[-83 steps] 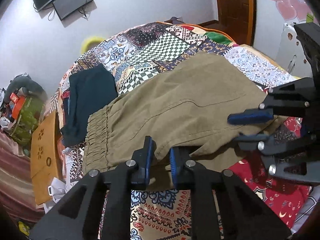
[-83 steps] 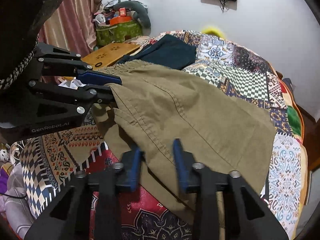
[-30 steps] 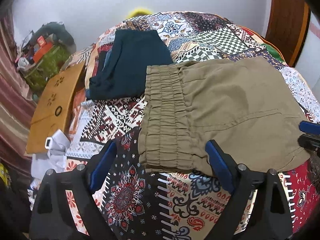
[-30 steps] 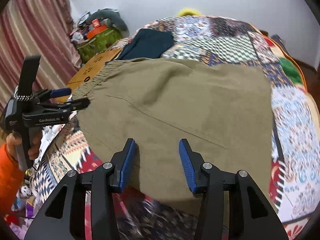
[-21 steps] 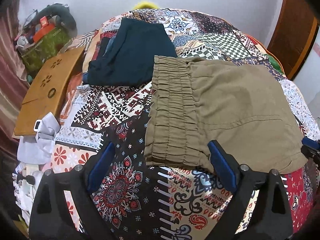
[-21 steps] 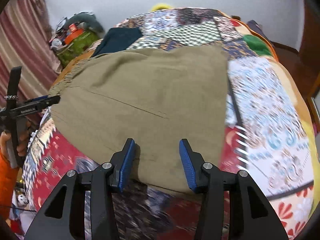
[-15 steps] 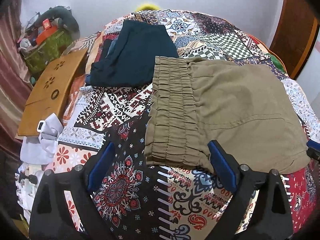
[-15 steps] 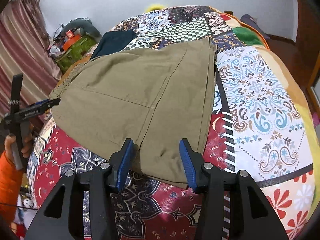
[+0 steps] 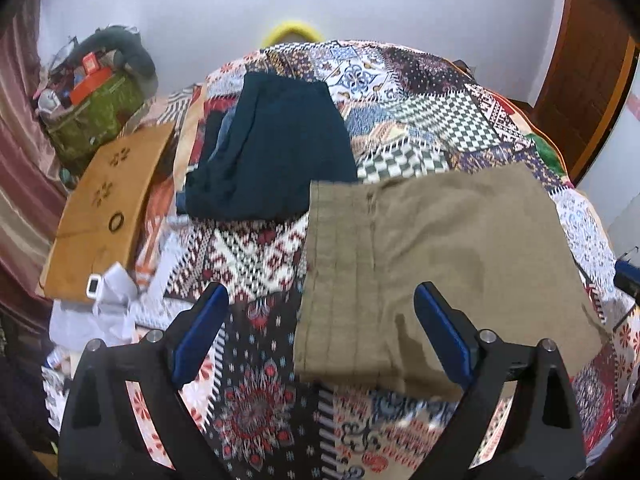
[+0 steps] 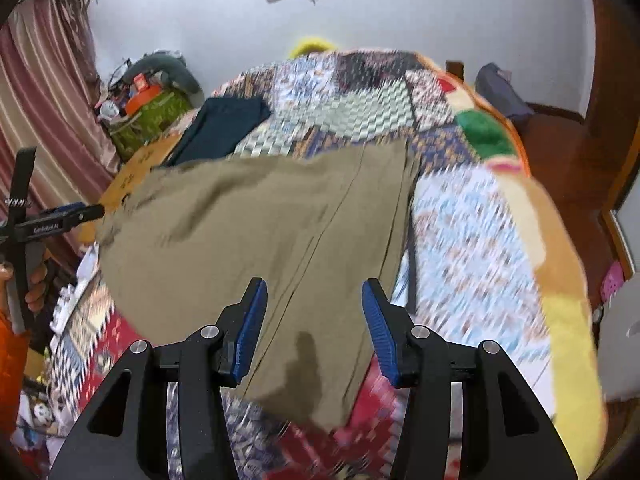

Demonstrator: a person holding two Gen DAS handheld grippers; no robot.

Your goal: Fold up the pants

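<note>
Left wrist view: a patchwork bed carries the folded khaki pants at three o'clock; the left hand-held gripper gapes wide, empty.

Right wrist view: pants central; the right hand-held gripper is opening above them, gripping nothing.

The pants are matt olive woven cloth with stitched seams and a ribbed, gathered waistband. They lie on the bed's quilt, a printed patchwork cotton, dull and busy with pattern. Beyond the waistband, a dark garment is soft, matt teal cloth. Left of the quilt, a board is smooth, pale varnished wood with cut-out holes. The left tongs and right tongs are matt black plastic with shiny metal screws and blue ribbed rubbery pads. The curtain left of the pants is sheeny striped fabric.
</note>
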